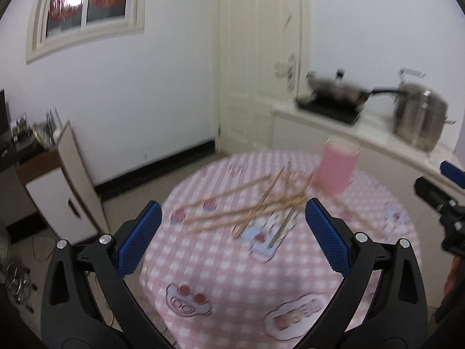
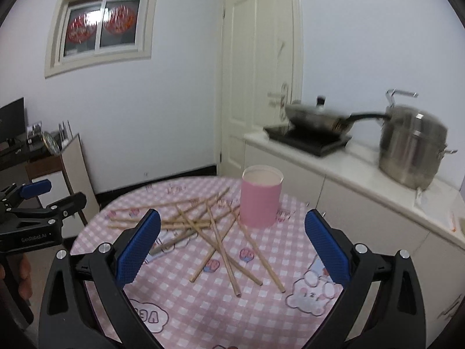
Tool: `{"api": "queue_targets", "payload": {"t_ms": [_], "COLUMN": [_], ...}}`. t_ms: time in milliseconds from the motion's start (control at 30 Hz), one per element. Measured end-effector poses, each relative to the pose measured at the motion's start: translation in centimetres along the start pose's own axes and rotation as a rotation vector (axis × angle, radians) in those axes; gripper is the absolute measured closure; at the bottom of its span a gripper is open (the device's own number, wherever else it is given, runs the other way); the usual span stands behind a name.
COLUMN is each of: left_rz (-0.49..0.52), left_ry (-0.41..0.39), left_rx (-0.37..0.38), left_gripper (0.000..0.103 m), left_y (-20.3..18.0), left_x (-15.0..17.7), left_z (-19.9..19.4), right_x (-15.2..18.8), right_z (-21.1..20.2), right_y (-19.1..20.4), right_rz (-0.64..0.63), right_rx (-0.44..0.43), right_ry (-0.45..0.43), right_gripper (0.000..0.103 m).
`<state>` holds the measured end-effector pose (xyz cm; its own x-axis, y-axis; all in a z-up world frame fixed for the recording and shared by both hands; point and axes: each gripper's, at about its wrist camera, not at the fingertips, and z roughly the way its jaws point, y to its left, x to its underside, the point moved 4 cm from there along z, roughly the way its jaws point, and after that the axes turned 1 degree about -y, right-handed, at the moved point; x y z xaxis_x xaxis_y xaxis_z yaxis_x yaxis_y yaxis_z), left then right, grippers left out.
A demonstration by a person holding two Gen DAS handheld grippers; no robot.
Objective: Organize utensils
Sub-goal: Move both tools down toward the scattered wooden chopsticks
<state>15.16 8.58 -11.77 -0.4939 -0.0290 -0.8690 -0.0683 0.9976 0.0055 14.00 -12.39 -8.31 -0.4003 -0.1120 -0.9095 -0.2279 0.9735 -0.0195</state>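
Several wooden chopsticks (image 2: 215,232) lie scattered and crossed on a round table with a pink checked cloth (image 2: 203,305). An empty pink cylinder holder (image 2: 261,199) stands upright just behind them. The chopsticks (image 1: 255,206) and the holder (image 1: 337,168) also show, blurred, in the left wrist view. My right gripper (image 2: 232,247) is open and empty, above the near side of the pile. My left gripper (image 1: 232,232) is open and empty, above the table's left part. Each gripper shows at the edge of the other's view.
A white counter (image 2: 363,180) runs along the right, with a frying pan on a hob (image 2: 316,122) and a steel pot (image 2: 412,151). A white door (image 2: 258,72) is behind the table. A low cabinet (image 2: 69,174) stands at the left wall.
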Motion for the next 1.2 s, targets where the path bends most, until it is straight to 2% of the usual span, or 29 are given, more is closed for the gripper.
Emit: {"api": "queue_targets", "payload": {"t_ms": [133,233,367,600,700,767,900,1000,1200], "left_rz": [-0.003,0.027,0.020,0.058,0.065,0.064,0.051,0.044,0.056], "left_ry": [0.088,0.130,0.189,0.219,0.232,0.243,0.241,0.244,0.263], "left_rx": [0.026,0.048,0.117,0.131,0.150,0.151,0.157,0.174,0.197], "left_gripper": [0.006,0.014,0.020,0.025,0.027,0.030,0.030,0.030,0.030], "left_y": [1.1,0.9,0.1,-0.8,-1.2,-1.1,-0.6,-0.3,-0.3], "left_x": [1.4,1.8,1.7,1.2,1.0,0.9,0.6,0.7,1.3], "left_z": [3.4,5.5,8.7,12.3,13.5,14.0,14.2,14.3,14.6], "right_x": [1.4,2.2,2.7,3.3,3.4,3.5,3.8,4.0,4.3], "right_z": [3.3,5.7,8.7,13.6,15.7,16.8,18.9,20.1,21.7], "right_y": [0.7,1.0,0.6,0.5,1.7,2.6,4.3,4.7,5.5], "right_rz": [-0.027,-0.048,-0.060,-0.101,-0.148,-0.175,-0.239,-0.250,-0.290], "right_rx": [-0.014,-0.023,-0.040,-0.124,-0.175,-0.211,-0.252,-0.280,-0.310], "right_ry": [0.083,0.134,0.189,0.295,0.327,0.348,0.388,0.423,0.482], "right_gripper": [0.008,0.013,0.029,0.059,0.068,0.070,0.071,0.077,0.083]}}
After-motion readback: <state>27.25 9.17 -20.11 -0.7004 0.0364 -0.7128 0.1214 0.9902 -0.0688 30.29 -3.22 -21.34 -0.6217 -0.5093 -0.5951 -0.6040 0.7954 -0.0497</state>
